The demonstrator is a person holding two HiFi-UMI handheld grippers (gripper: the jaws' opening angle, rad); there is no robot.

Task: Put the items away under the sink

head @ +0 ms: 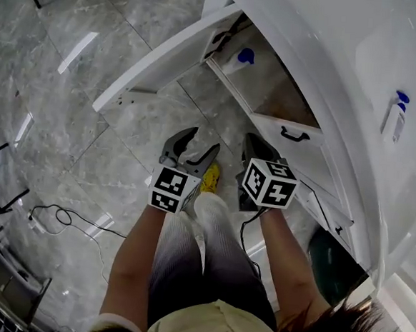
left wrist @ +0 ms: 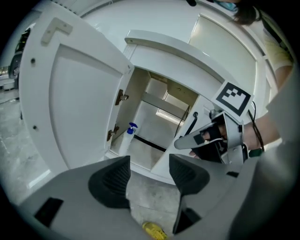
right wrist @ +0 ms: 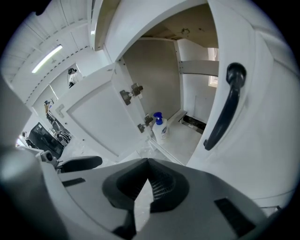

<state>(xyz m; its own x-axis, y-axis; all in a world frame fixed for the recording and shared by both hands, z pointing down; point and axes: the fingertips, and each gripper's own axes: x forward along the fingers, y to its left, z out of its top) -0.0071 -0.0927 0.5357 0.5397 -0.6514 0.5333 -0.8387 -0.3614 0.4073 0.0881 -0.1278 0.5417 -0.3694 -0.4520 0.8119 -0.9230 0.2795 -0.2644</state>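
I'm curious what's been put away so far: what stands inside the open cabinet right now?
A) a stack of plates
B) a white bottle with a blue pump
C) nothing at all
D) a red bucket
B: the right gripper view shows a white bottle with a blue pump standing on the cabinet floor, near the open door.

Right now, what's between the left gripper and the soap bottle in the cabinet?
Only bare floor and the cabinet sill lie between left gripper and bottle, seen in the left gripper view.
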